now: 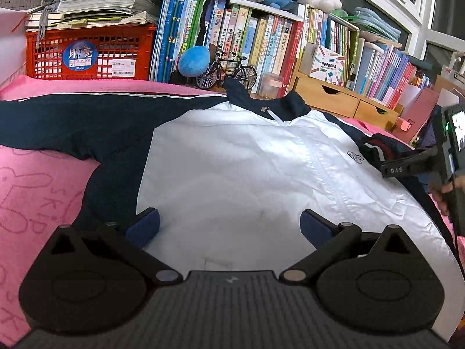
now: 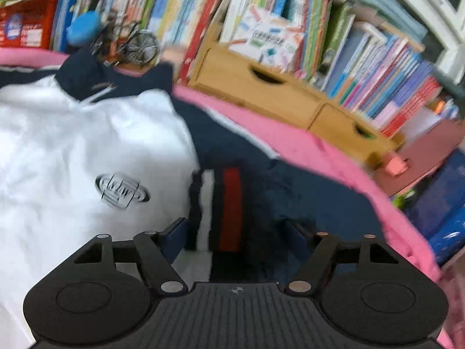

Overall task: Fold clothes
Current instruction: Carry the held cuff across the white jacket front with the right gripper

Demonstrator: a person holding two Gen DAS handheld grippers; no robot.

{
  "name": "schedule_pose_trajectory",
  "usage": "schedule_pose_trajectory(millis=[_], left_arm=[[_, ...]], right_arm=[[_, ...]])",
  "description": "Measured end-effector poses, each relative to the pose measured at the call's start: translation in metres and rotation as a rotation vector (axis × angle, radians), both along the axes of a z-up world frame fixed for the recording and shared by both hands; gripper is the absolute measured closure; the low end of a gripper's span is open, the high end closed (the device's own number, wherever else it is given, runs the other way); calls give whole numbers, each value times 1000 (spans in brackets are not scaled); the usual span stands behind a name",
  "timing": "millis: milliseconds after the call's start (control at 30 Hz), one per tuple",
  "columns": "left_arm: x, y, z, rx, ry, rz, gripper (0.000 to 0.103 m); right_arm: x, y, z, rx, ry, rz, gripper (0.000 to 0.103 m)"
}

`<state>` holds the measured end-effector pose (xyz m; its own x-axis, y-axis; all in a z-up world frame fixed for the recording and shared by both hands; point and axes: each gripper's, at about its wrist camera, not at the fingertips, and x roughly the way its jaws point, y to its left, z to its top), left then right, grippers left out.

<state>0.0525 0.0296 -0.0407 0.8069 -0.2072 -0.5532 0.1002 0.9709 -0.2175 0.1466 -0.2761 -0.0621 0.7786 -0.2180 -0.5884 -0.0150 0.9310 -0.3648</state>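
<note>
Left to right, as I read it. Pink blanket [image 1: 35, 180] is the work surface, doodled on at the left. The jacket [image 1: 232, 168] lies face up on it, zip closed, collar toward the bookshelf [image 1: 261, 37]. Its navy sleeve [image 1: 72, 122] is stretched straight out to the left, flat, so that side looks unfolded.

Left gripper [image 1: 229, 226] hangs low over the white front panel, jaws wide apart with nothing between them. My guess is I'm parked over the hem, ready to pin or pick it. Whether the pads touch the cloth, I can't tell from this angle.

On the right, the other sleeve is bunched against the jacket's side, with its striped cuff [image 2: 221, 203] lying beside the chest logo [image 2: 122, 192]. Right gripper [image 2: 235, 229] is right over that cuff, jaws partly open, straddling it. The pads don't look like they're pressing it, so I'd call it not gripped. It seems lined up to take the cuff and carry the sleeve across.

Caveats: the right wrist view is motion-blurred, so contact there is uncertain. The jacket's hem is hidden under the left gripper body. The hand [image 1: 444, 195] on the right rig is cut off at the frame edge.
</note>
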Motion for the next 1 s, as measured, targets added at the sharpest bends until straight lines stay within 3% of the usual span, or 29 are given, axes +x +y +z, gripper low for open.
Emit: schedule_pose_trajectory(millis=[100, 200, 367, 500, 600, 667, 800, 1000], left_arm=[[1, -1, 1, 3, 0, 0, 0], [-1, -1, 1, -5, -2, 0, 0], [-3, 5, 1, -47, -13, -7, 0], [-6, 15, -1, -116, -29, -15, 0], [-6, 22, -3, -163, -39, -26, 0], [-7, 25, -4, -173, -41, -36, 0], [-8, 24, -4, -169, -42, -35, 0], [-10, 25, -5, -170, -47, -26, 0]], right_arm=[[4, 2, 9, 53, -15, -34, 53], [0, 8, 42, 155, -105, -59, 55], [-8, 73, 110, 374, -181, 181, 55], [15, 149, 112, 434, -94, 374, 50], [38, 190, 82, 434, 40, 464, 35], [38, 211, 68, 408, 71, 502, 23], [20, 205, 67, 342, 28, 523, 9], [-8, 165, 64, 174, -54, 536, 6]])
